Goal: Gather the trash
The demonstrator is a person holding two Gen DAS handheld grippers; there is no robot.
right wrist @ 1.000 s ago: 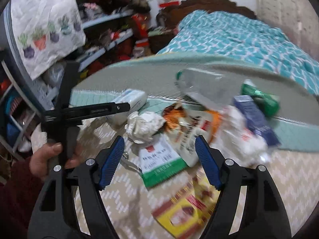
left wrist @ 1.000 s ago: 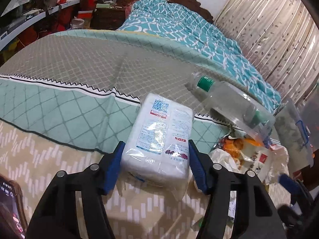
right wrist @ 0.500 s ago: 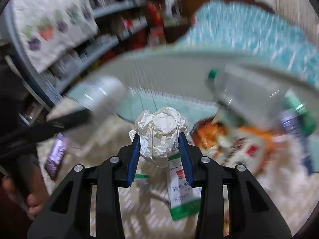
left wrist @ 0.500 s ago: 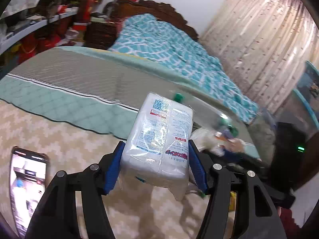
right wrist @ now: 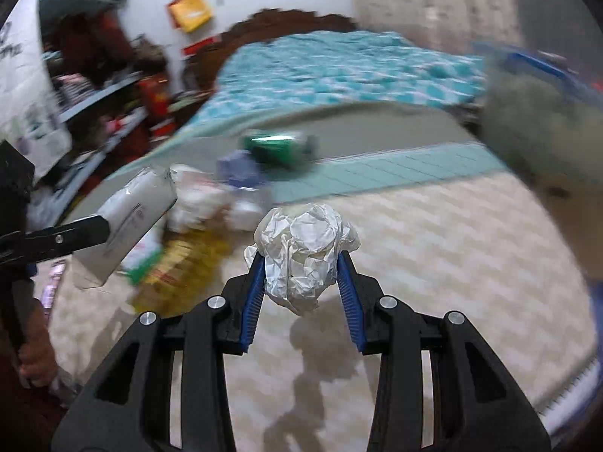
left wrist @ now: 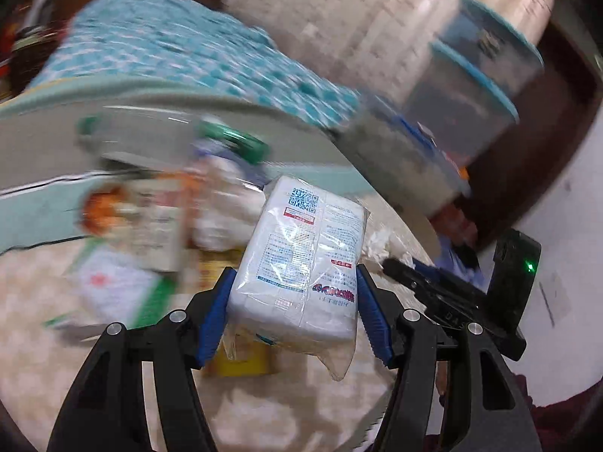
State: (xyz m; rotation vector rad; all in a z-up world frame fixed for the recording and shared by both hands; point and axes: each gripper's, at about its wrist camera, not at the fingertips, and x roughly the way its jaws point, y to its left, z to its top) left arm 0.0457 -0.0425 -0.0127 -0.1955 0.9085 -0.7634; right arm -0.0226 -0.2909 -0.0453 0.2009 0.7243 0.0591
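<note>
My right gripper has just closed on the crumpled paper ball, lifted clear at twelve o'clock, while my left gripper clamps the tissue pack, so both loads can go binward.

a home bedroom: quilted bed, carved headboard, cluttered shelves

I see the bed carrying a blurred trash pile, a green bottle just behind it.
</note>
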